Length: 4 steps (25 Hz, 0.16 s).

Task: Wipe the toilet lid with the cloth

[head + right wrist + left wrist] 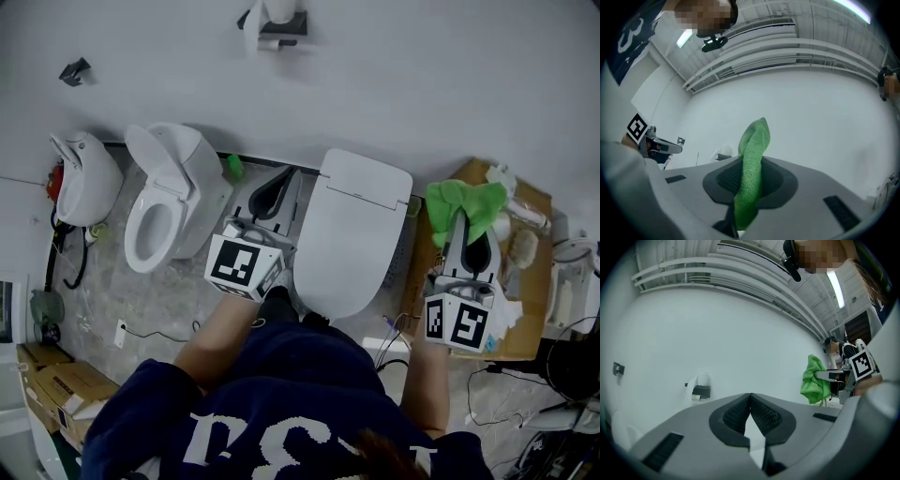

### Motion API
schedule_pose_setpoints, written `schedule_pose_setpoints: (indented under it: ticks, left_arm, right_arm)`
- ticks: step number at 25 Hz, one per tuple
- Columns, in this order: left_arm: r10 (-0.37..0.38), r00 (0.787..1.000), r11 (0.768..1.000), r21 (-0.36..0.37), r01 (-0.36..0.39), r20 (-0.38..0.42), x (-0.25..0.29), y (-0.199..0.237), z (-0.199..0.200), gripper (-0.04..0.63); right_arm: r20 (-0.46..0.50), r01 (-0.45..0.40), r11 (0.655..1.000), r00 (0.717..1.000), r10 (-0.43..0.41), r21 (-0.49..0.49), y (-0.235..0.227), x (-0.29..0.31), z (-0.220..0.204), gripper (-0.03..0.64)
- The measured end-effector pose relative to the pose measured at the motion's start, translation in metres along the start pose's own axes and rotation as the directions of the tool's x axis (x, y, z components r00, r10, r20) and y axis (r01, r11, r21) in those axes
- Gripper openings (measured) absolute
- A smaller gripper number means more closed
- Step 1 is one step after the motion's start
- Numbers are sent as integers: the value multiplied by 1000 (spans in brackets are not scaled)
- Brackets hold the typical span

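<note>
Gripping a green cloth between its jaws, the right gripper hangs over a brown board on the floor by the white wall, to the right of a closed white toilet. The cloth stands bunched and upright out of the jaws, clear of any surface. The toilet lid lies down and to the left of that gripper, apart from the cloth, its long axis running from the wall toward the person. The left gripper, jaws pressed together on nothing, sits just beside the lid's left edge, between it and a second toilet whose lid is raised. Though the left is nearer the lid, the cloth is on the right, so the wipe likely turns on a leftward carry and strokes along that axis.
</note>
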<state>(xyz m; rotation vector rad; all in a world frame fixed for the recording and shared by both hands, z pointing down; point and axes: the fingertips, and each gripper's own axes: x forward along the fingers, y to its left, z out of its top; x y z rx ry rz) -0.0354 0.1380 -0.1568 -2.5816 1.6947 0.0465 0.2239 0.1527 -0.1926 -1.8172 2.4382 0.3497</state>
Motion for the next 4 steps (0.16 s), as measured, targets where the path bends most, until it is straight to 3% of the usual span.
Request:
schedule_pose_setpoints:
  ticks: [4]
  left_arm:
    - [17, 1000, 1000, 7, -17, 12, -10, 2, 8, 20]
  right_arm:
    - [9, 0, 1000, 1000, 0, -17, 5, -7, 8, 80]
